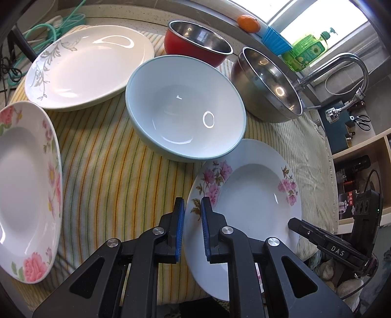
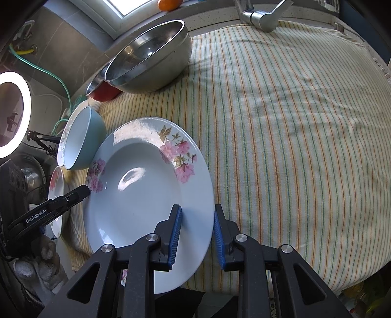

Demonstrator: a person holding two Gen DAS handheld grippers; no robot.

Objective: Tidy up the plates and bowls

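Observation:
A pale blue plate with pink flowers (image 1: 254, 203) (image 2: 144, 190) lies at the near edge of the striped cloth. My left gripper (image 1: 191, 210) straddles its left rim, jaws open, not clamped. My right gripper (image 2: 197, 215) straddles its right rim, jaws open. The right gripper's finger also shows in the left wrist view (image 1: 317, 237). Beyond the plate stand a light blue bowl (image 1: 185, 107) (image 2: 80, 137), a white plate with grey leaves (image 1: 90, 66), a pink rose plate (image 1: 27, 188) (image 2: 57, 193), a red bowl with steel inside (image 1: 198, 41) and a steel bowl (image 1: 266, 85) (image 2: 149, 58).
The striped cloth (image 2: 293, 122) stretches bare to the right of the plate. A tap (image 1: 342, 66), green soap bottle (image 1: 305, 49) and an orange (image 1: 248, 23) stand by the window. Shelves (image 1: 361, 171) are at the right. A ring light (image 2: 14, 107) glows at left.

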